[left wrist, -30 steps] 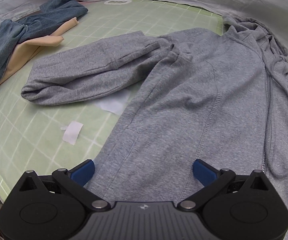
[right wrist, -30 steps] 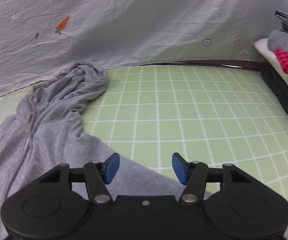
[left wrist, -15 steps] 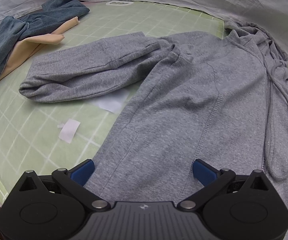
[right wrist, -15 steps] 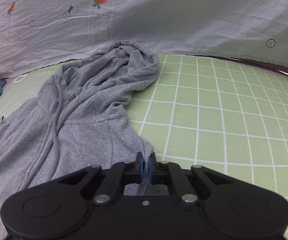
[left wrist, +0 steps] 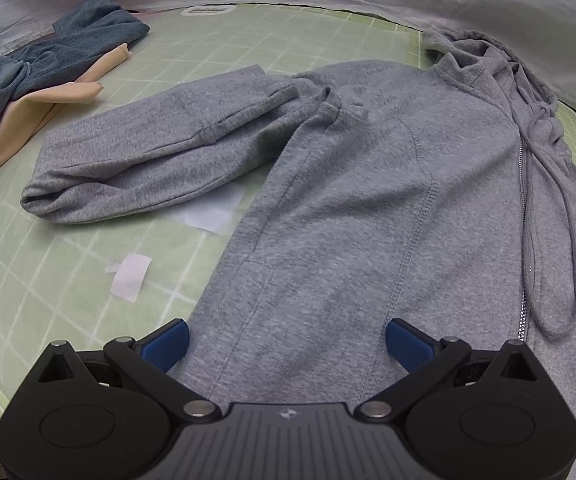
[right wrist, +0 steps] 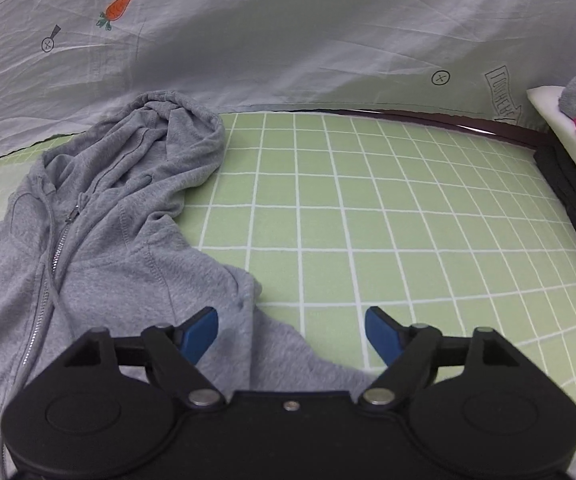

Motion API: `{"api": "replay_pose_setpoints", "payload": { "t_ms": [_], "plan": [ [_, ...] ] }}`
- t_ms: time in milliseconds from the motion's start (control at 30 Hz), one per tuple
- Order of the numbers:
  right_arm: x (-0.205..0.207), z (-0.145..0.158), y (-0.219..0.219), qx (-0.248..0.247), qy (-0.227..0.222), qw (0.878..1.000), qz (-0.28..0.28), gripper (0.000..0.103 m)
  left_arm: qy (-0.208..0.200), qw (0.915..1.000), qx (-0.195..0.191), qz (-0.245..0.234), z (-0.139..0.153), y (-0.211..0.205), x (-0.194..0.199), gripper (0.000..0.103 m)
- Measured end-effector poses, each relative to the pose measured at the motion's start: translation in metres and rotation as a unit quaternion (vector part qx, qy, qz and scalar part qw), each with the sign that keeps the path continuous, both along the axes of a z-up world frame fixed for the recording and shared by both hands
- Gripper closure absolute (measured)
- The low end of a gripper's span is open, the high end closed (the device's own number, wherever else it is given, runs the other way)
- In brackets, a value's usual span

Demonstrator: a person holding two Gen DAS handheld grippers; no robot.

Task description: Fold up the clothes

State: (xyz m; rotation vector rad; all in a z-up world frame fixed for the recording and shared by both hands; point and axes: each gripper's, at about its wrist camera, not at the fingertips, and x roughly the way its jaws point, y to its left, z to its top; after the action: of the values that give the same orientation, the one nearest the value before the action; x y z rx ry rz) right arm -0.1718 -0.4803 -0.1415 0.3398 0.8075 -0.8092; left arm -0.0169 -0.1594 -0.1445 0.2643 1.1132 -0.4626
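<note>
A grey zip hoodie (left wrist: pixel 368 184) lies front up on the green grid mat (left wrist: pixel 67 272). One sleeve (left wrist: pixel 159 148) stretches out to the left, doubled on itself. My left gripper (left wrist: pixel 287 342) hovers open over the hoodie's lower left panel, nothing pinched between its blue pads. In the right wrist view the hood (right wrist: pixel 159 136) lies bunched at the back and the zipper (right wrist: pixel 51 264) runs down the left. My right gripper (right wrist: pixel 292 336) is opening wide over the hoodie's right edge (right wrist: pixel 263 344); the cloth lies beneath it, not gripped.
A blue garment on a beige one (left wrist: pixel 35 76) lies at the mat's far left. Two white paper scraps (left wrist: pixel 129 282) sit near the sleeve. A stack of folded clothes (right wrist: pixel 572 168) stands at the right. A pale printed sheet (right wrist: pixel 288 32) hangs behind.
The right gripper went from part open to fully shut, then opened wide, swinging left then back right. The left gripper stayed open and almost still.
</note>
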Motion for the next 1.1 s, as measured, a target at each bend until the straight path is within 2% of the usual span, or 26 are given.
{"api": "replay_pose_setpoints", "payload": {
  "t_ms": [67, 167, 267, 433, 533, 600, 733, 800, 1000, 1100],
  "plan": [
    [-0.012, 0.006, 0.024, -0.003, -0.014, 1.000, 0.007, 0.007, 0.002, 0.9999, -0.011, -0.012, 0.004, 0.005, 0.004, 0.000],
    [-0.019, 0.008, 0.064, -0.001, -0.022, 1.000, 0.012, 0.004, -0.016, 0.9990, -0.030, -0.028, 0.017, 0.015, 0.013, 0.000],
    [-0.020, 0.000, 0.098, 0.006, -0.009, 1.000, 0.015, 0.004, -0.052, 0.9958, -0.056, -0.050, 0.032, 0.028, 0.025, 0.000],
    [-0.022, -0.021, 0.143, 0.014, 0.013, 1.000, -0.010, 0.004, -0.099, 0.9895, -0.058, -0.088, 0.042, 0.039, 0.050, 0.001],
    [-0.027, -0.028, 0.162, 0.023, 0.008, 0.999, -0.042, 0.003, -0.097, 0.9891, -0.061, -0.093, 0.039, 0.046, 0.070, 0.004],
    [-0.030, -0.030, 0.168, 0.027, 0.001, 0.998, -0.064, 0.001, -0.094, 0.9892, -0.055, -0.098, 0.035, 0.050, 0.082, 0.015],
    [-0.032, -0.032, 0.172, 0.032, -0.006, 0.995, -0.095, 0.000, -0.080, 0.9905, -0.055, -0.097, 0.026, 0.056, 0.104, 0.026],
    [-0.030, -0.033, 0.172, 0.032, -0.008, 0.994, -0.106, 0.000, -0.072, 0.9908, -0.056, -0.100, 0.022, 0.058, 0.113, 0.036],
    [-0.026, -0.035, 0.174, 0.019, -0.015, 0.992, -0.128, 0.000, -0.055, 0.9913, -0.038, -0.113, 0.004, 0.059, 0.131, 0.037],
    [-0.024, -0.035, 0.174, 0.015, -0.018, 0.991, -0.134, 0.000, -0.064, 0.9905, -0.033, -0.118, -0.001, 0.059, 0.131, 0.037]
  ]
}}
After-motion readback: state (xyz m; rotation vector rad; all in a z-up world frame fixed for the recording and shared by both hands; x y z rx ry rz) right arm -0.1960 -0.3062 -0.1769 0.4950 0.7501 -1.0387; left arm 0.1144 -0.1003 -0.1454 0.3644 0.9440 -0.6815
